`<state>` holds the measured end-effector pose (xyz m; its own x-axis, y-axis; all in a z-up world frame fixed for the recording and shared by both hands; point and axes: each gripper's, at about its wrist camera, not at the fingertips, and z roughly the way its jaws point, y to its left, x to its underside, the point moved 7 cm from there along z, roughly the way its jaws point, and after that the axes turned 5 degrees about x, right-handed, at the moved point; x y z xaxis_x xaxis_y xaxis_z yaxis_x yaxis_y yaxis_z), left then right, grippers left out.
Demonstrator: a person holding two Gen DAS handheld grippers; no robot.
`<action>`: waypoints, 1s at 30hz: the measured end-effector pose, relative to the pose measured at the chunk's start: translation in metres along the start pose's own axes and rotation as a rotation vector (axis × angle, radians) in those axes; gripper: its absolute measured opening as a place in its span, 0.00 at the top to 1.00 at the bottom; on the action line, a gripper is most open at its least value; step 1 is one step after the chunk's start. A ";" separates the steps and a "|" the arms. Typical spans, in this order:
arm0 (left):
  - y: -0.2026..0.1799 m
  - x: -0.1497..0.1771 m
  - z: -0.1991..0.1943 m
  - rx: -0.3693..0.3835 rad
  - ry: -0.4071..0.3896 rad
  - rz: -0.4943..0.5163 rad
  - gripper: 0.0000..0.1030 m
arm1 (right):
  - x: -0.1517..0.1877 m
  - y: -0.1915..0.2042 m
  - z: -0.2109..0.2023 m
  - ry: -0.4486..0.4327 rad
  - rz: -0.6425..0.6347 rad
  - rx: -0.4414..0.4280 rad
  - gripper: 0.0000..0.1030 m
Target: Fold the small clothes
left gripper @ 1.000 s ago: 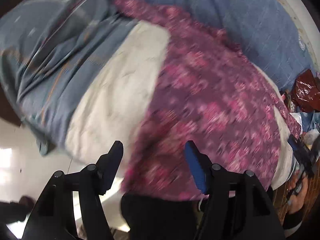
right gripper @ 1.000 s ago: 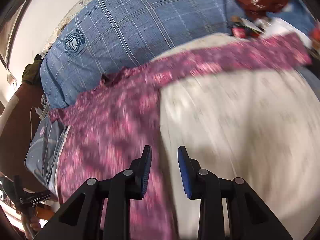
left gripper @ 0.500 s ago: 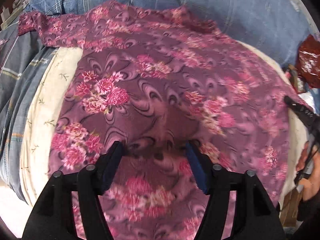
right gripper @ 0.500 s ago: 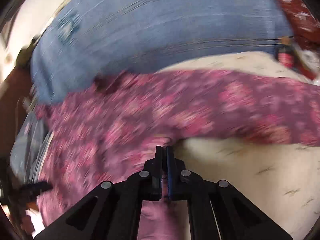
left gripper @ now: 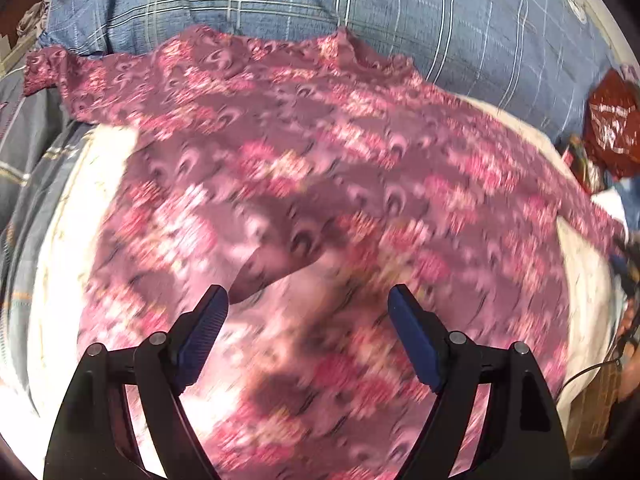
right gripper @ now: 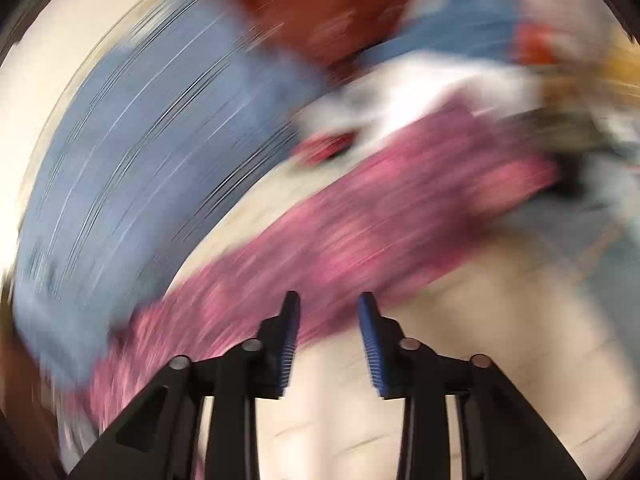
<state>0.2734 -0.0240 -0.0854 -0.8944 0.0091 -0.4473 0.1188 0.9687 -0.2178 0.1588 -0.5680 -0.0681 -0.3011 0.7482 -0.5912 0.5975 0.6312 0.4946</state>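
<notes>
Floral cloth (left gripper: 304, 184) is lying spread over the cream sheet (left gripper: 76, 240), filling most of the left wrist view, purple with pink flowers, one sleeve end reaching out at far left onto the grey striped bedding (left gripper: 28, 152). The left gripper (left gripper: 308, 308) is hanging over the near part of it with its fingers spread wide and nothing between the blue pads (left gripper: 204, 332). Behind the cloth the blue checked pillow (left gripper: 360, 8) is sitting along the top, and a dark red bag (left gripper: 612, 124) is showing at the right edge. The right wrist view is giving far less: everything is smeared by blur. There the cloth (right gripper: 360, 216) is showing only as a pink band running across the cream sheet (right gripper: 500, 340), with the blue pillow (right gripper: 140, 160) beyond it. The right gripper (right gripper: 330, 312) is sitting at the band's near edge, fingers apart, holding nothing.
</notes>
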 end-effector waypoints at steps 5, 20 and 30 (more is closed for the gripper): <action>-0.023 -0.026 0.021 0.056 -0.001 -0.052 0.20 | -0.028 -0.059 0.008 0.007 0.145 0.023 0.58; -0.034 -0.066 0.051 0.110 -0.054 -0.051 0.20 | -0.035 0.021 0.002 -0.163 -0.077 0.077 0.92; -0.008 -0.076 0.045 0.115 -0.059 -0.063 0.20 | 0.026 0.192 -0.007 -0.102 -0.328 -0.138 0.92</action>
<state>0.3604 -0.0436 -0.0889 -0.8750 -0.0687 -0.4792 0.1149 0.9321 -0.3435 0.2603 -0.4260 0.0165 -0.3799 0.4820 -0.7895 0.3736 0.8607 0.3458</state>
